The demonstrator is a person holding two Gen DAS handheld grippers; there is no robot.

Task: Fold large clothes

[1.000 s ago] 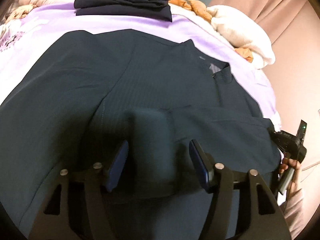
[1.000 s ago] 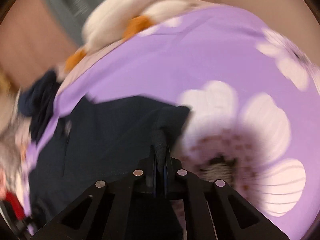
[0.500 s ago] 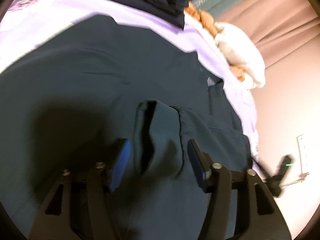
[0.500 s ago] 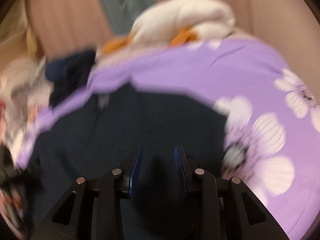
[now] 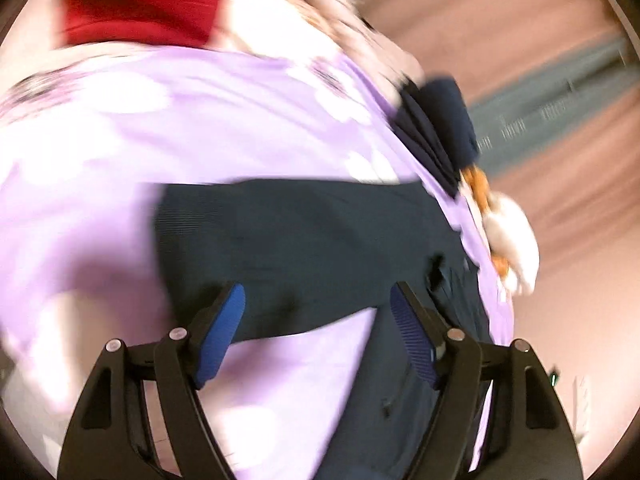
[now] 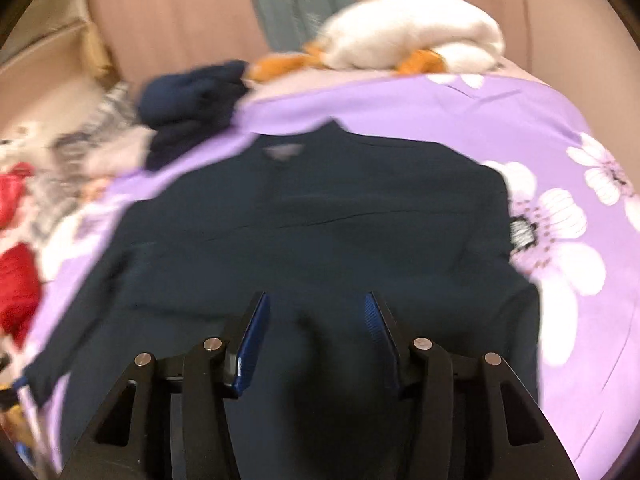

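A large dark navy garment (image 6: 320, 220) lies spread on the purple flowered bedspread (image 6: 500, 120), collar toward the far side. In the left wrist view one sleeve of the navy garment (image 5: 304, 248) stretches out across the bedspread (image 5: 120, 140). My left gripper (image 5: 316, 304) hovers over that sleeve's near edge with its jaws opening and nothing pressed between the blue pads. My right gripper (image 6: 316, 312) hangs above the garment's lower part, its jaws opening too, a soft ridge of cloth lying below them untouched.
A folded stack of navy clothes (image 6: 192, 100) sits at the far edge of the bed, next to a white and orange plush toy (image 6: 412, 36). Red clothes (image 6: 16, 280) and grey-white laundry lie to the left. Pink curtains stand behind.
The right gripper let go of the cloth and opened, pulling back over the garment. The left gripper released the sleeve cuff and swung fast sideways, rolling, now over the outstretched sleeve.
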